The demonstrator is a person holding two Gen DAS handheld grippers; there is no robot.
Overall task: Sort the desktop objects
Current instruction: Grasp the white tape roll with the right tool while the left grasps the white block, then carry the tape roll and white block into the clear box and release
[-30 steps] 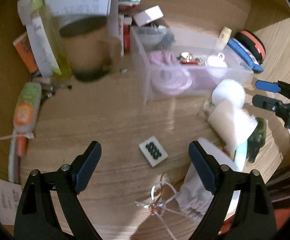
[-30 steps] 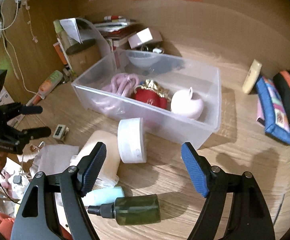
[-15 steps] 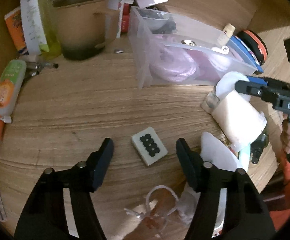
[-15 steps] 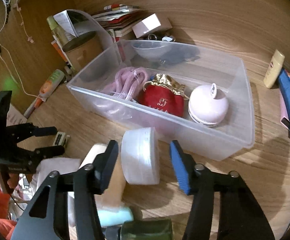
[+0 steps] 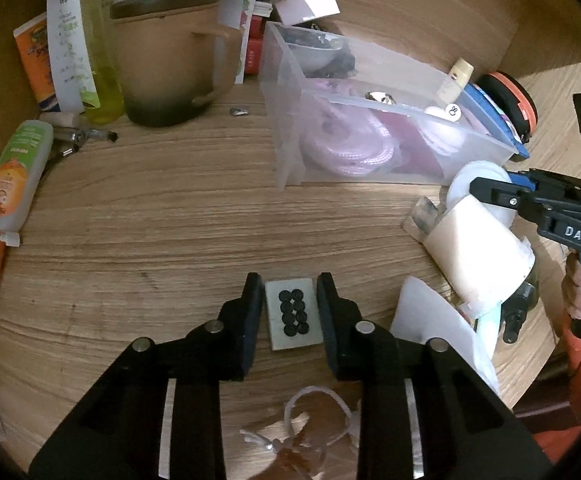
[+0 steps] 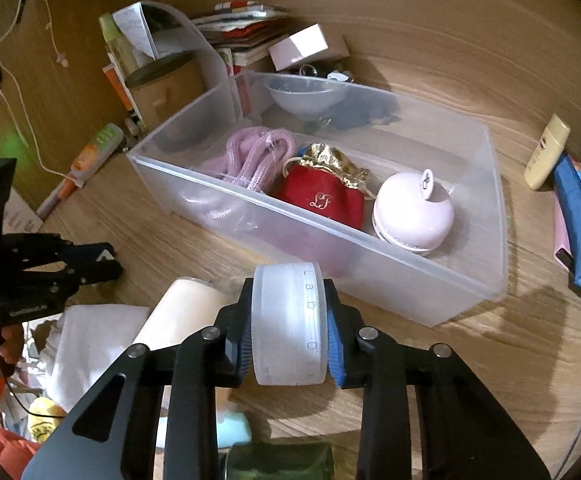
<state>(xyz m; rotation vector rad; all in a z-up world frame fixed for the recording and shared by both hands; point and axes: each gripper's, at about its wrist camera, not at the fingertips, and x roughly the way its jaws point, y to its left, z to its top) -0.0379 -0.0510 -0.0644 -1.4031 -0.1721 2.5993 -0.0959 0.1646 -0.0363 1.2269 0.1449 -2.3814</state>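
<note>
A small white tile [image 5: 292, 316] with black dots lies flat on the wooden desk. My left gripper [image 5: 289, 292] straddles it, its jaws closing with both pads against the tile's long sides. A white round jar [image 6: 288, 320] stands on edge in front of a clear plastic bin [image 6: 470, 280]. My right gripper [image 6: 289, 292] is closing on the jar, its pads pressed on the two flat faces. The bin holds a pink rope [image 6: 250, 152], a red and gold pouch [image 6: 322, 200] and a pink domed case [image 6: 414, 216].
A cream roll [image 5: 478, 256] and a white cloth bag [image 5: 430, 320] lie right of the tile. A brown mug [image 5: 162, 60] and an orange-green tube [image 5: 10, 176] stand at the left. A blue pencil case [image 6: 578, 220] and a cream tube [image 6: 546, 152] lie right of the bin.
Both pairs of jaws have drawn in from wide apart. The left came down around the tile, and the right moved forward and closed onto the round jar.
</note>
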